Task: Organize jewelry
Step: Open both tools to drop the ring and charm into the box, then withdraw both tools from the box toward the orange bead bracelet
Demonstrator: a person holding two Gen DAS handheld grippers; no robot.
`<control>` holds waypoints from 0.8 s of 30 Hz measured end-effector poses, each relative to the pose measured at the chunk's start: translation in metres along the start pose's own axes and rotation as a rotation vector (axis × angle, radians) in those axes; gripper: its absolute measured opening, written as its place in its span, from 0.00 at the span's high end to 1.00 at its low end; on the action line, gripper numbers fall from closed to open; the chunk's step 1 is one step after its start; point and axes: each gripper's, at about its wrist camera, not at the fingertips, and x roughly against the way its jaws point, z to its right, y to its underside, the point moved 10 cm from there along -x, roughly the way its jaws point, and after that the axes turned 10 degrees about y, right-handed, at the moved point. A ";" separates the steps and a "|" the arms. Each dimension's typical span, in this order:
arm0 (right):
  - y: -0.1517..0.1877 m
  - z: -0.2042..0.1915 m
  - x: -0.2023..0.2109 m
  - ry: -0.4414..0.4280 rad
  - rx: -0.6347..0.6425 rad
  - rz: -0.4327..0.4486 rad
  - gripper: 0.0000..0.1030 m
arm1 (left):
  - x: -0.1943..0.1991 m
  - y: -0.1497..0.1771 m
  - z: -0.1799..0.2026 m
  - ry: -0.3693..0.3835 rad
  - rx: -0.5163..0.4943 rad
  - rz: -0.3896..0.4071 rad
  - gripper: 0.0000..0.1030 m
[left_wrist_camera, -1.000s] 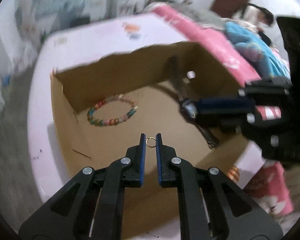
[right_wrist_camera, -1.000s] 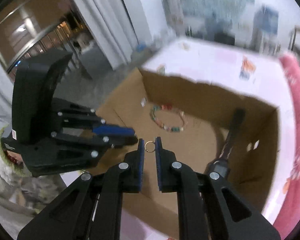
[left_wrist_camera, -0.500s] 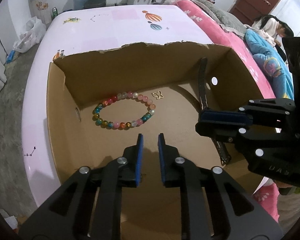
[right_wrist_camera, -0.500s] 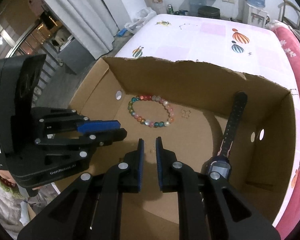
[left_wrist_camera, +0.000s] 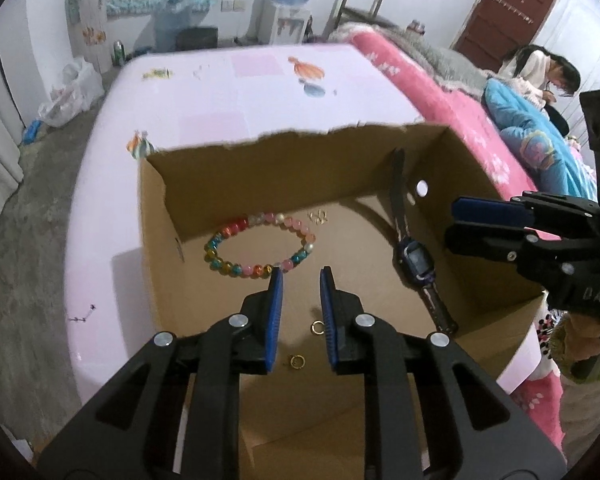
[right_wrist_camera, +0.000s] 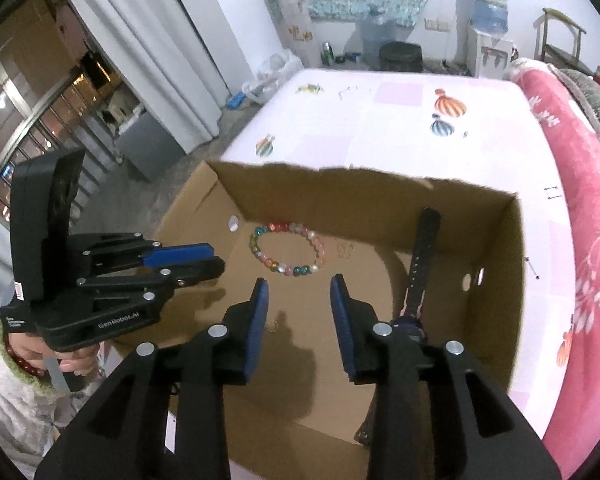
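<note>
Both tongs hang open over the cardboard box, the left tongs and the right tongs holding nothing. Inside lie a bead bracelet, a watch and two small gold rings; a third gold piece near the far wall is hard to make out.

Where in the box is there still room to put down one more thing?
In the cardboard box, bare floor lies between the bead bracelet and the watch, and nearer the left wall below the bracelet. It is crowded by the two gold rings under the left gripper and around the gold charm.
</note>
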 end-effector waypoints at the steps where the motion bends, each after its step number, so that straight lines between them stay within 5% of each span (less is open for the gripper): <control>1: 0.000 0.000 0.007 -0.011 -0.006 0.016 0.66 | 0.010 -0.001 0.003 0.001 -0.014 0.025 0.78; 7: 0.015 0.002 0.048 -0.061 -0.022 0.098 0.61 | 0.059 0.011 0.020 0.045 -0.064 0.135 0.60; 16: 0.082 -0.003 0.091 -0.120 -0.020 0.178 0.54 | 0.107 0.077 0.045 0.077 -0.133 0.231 0.38; 24: 0.153 -0.008 0.068 -0.157 -0.114 0.116 0.54 | 0.075 0.141 0.068 0.123 -0.144 0.184 0.32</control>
